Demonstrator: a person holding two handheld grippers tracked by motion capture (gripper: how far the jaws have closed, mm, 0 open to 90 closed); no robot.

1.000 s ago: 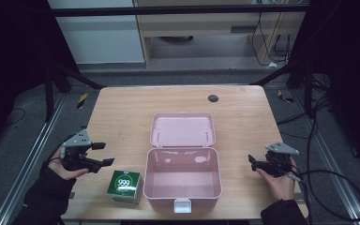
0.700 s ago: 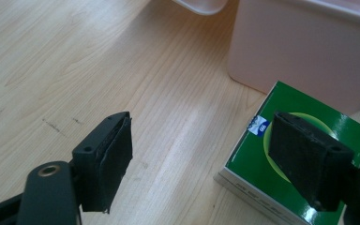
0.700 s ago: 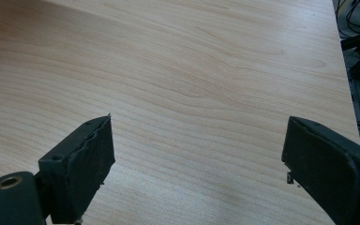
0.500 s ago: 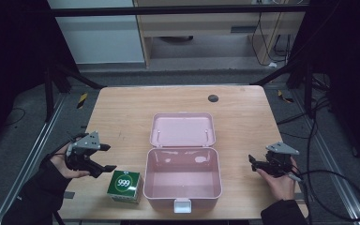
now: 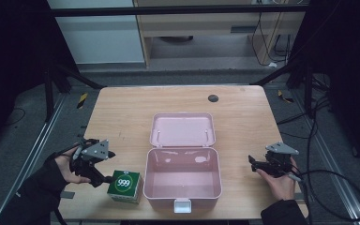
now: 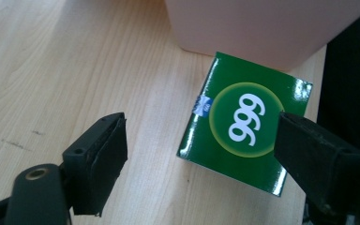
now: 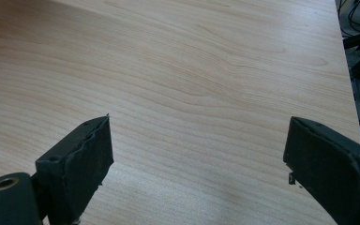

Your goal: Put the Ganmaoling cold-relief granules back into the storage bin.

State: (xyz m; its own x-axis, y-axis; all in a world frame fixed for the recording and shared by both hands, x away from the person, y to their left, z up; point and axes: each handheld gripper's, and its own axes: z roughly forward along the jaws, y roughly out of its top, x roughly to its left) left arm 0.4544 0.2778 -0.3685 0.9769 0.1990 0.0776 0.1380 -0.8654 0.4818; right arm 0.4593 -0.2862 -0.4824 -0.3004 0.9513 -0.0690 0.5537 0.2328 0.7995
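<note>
While high view blurs jaws, gripper views show left gripper (image 6: 199, 154) spread over green box (image 6: 246, 140), right gripper (image 7: 197, 164) spread.

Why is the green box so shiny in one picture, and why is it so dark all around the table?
In the left gripper view, light glares white off the glossy green box, mostly at its far corner. In the high view, the table is lit while the floor and room beyond fall into shadow. In the right gripper view, the wood darkens toward the upper left.

The green box (image 6: 246, 143) bears the number "999" in white on a green circle ringed in yellow. A small blue-and-white mark at its edge is too small to read.
</note>
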